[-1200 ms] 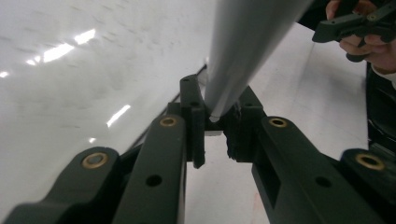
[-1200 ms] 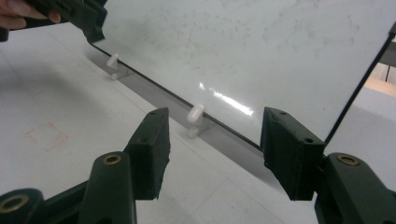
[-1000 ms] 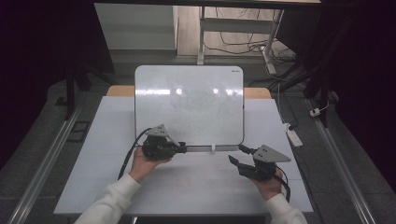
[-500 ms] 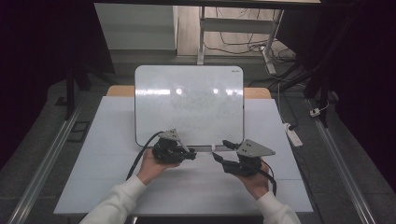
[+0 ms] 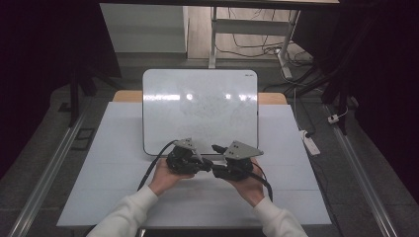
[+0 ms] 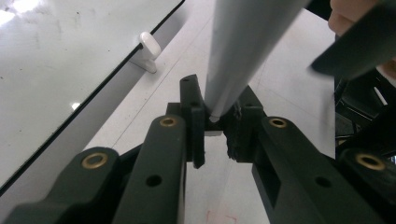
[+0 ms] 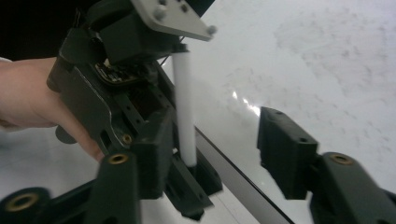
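My left gripper (image 5: pixel 205 164) is shut on a white marker (image 6: pixel 233 56), gripped at its end between the pads (image 6: pixel 198 126). The marker (image 7: pixel 183 112) stands up between the wide-apart jaws of my right gripper (image 7: pixel 219 158), close beside the left-hand pad (image 7: pixel 156 156) and clear of the other. Those jaws have just been closing, and the right gripper (image 5: pixel 216 160) is still open. The two grippers meet tip to tip just in front of the whiteboard (image 5: pixel 200 108), which lies flat on the table's white sheet (image 5: pixel 113 163).
A small white clip (image 6: pixel 145 49) sits on the whiteboard's near edge. The person's hands (image 5: pixel 165 180) and white sleeves come in from the bottom. A power strip (image 5: pixel 310 143) lies on the floor to the right, and metal rails (image 5: pixel 44 182) run along both sides.
The right gripper has moved left across the table until it meets the left gripper, and its jaws stand narrower. The left gripper has drifted slightly right with the marker.
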Available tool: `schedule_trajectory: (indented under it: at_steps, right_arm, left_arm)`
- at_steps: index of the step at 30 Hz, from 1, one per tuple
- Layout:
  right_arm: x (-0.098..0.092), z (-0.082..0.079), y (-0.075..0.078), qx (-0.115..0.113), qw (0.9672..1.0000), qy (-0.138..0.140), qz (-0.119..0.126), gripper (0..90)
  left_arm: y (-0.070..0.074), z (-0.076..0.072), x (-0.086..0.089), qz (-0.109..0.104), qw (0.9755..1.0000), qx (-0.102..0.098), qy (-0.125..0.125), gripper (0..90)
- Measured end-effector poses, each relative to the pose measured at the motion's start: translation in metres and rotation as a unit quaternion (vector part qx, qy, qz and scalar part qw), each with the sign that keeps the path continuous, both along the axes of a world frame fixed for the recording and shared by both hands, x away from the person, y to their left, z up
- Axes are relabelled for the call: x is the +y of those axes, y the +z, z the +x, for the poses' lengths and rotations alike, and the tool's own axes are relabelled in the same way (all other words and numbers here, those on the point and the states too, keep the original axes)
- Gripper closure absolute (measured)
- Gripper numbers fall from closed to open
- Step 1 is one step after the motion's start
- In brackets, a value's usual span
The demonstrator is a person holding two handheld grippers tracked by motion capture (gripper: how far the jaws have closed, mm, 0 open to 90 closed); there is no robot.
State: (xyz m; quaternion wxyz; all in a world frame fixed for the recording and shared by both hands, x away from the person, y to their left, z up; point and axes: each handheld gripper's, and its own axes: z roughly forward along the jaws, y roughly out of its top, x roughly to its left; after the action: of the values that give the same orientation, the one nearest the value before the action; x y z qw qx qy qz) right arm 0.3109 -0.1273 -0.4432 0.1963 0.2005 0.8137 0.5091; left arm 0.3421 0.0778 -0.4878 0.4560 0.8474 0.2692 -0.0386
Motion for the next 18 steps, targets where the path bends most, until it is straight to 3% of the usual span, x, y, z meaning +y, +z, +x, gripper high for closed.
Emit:
schedule_trajectory:
  at_steps: [12,18]
  right_arm:
    - [0.024,-0.003,-0.003,-0.017,0.9992,0.003,-0.036,77.2]
    - [0.025,-0.005,-0.002,-0.020,0.9992,-0.004,-0.034,80.3]
  left_arm:
    - [-0.001,-0.001,-0.006,0.008,1.0000,0.002,-0.005,78.2]
    - [0.000,-0.001,-0.006,0.003,1.0000,-0.003,0.002,77.4]
